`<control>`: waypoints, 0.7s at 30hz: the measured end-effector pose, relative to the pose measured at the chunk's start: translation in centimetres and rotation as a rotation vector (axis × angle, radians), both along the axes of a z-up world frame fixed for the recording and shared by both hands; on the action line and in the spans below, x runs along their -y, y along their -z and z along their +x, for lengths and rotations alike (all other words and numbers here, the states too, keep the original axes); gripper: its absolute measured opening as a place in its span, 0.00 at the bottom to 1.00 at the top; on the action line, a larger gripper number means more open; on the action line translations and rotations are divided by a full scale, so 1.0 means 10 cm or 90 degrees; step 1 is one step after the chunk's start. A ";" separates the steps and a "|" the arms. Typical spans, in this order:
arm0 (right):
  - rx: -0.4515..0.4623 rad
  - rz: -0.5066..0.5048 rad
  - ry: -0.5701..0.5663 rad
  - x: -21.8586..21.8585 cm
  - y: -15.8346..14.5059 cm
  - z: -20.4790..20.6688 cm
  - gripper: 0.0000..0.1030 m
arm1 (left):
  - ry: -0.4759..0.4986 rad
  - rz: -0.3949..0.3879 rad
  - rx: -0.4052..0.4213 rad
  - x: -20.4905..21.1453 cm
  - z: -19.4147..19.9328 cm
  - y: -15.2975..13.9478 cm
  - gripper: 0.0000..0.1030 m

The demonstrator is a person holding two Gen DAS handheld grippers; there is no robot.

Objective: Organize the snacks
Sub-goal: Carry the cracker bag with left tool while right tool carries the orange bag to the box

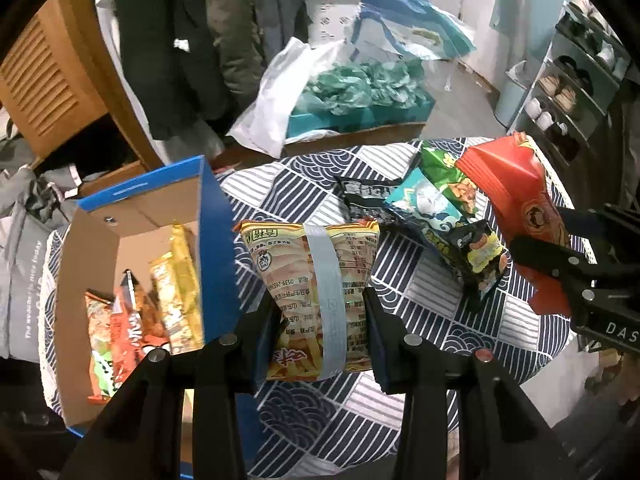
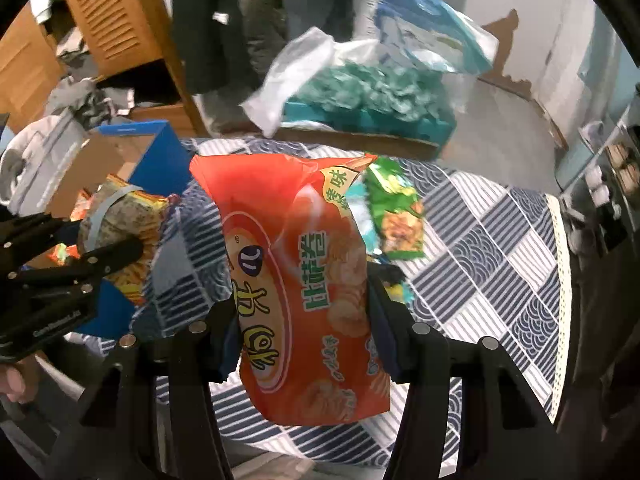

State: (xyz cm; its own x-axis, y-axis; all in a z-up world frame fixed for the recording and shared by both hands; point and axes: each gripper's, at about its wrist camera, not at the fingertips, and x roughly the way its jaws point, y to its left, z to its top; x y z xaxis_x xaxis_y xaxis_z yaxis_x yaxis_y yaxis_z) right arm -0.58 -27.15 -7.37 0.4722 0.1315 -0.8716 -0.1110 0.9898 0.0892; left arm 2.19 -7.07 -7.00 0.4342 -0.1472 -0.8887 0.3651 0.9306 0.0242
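Note:
My left gripper (image 1: 320, 312) is shut on a yellow fries snack bag (image 1: 316, 280) and holds it above the table, just right of the blue cardboard box (image 1: 216, 240). The box holds several snack packs (image 1: 136, 312). My right gripper (image 2: 300, 312) is shut on a large orange-red chip bag (image 2: 296, 272), lifted above the table; it shows in the left wrist view (image 1: 516, 196) at the right. Loose packs lie on the patterned tablecloth (image 1: 440, 292): a black one (image 1: 364, 196), a teal one (image 1: 424, 204), a green one (image 1: 444, 172) and a small dark one (image 1: 480, 256).
Behind the table a cardboard tray holds teal wrappers (image 1: 360, 88), a white plastic bag (image 1: 272, 100) and a blue bag (image 1: 408, 20). A wooden cabinet (image 1: 52, 80) and hanging coats (image 1: 176, 40) are at the back left. A shoe rack (image 1: 576, 80) stands at the right.

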 end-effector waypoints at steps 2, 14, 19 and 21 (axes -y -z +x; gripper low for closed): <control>0.004 0.003 -0.010 -0.09 -0.03 0.01 0.53 | -0.004 -0.001 0.002 -0.06 -0.01 -0.02 0.40; 0.010 0.008 -0.067 -0.64 -0.13 0.13 0.53 | -0.033 -0.013 0.025 -0.45 0.00 -0.18 0.40; 0.018 0.007 -0.090 -0.90 -0.21 0.21 0.53 | -0.054 -0.019 0.031 -0.69 -0.01 -0.21 0.40; 0.021 0.005 -0.101 -1.01 -0.23 0.24 0.53 | -0.064 -0.024 0.032 -0.80 -0.01 -0.23 0.40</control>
